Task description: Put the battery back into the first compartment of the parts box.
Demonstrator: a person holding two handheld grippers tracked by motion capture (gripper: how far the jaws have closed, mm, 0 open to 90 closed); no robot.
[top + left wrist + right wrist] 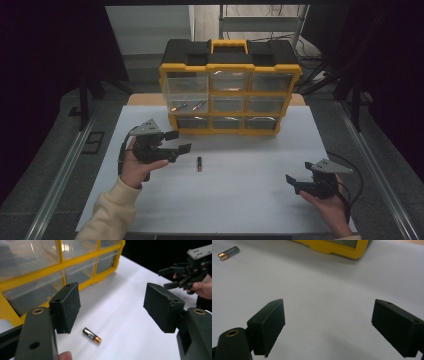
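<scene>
- White table mat point(240, 200) w/ dark surroundings, yellow-black drawer organizer point(230, 87) at back
- AA battery point(199, 163) lies flat on mat, in front of organizer, untouched
- Left gripper point(179, 142) just beside battery, jaws spread, nothing between
- Right gripper point(293, 182) well apart, jaws spread, empty
- Top-left drawer point(185, 95) pulled out, batteries inside

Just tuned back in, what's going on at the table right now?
A person holds a claw in each hand. The left claw hangs open just above a battery lying loose on the white sheet, nothing gripped yet. One drawer of the yellow organizer is pulled out, with small items inside. The right claw sits open and empty, off to the side.
</scene>
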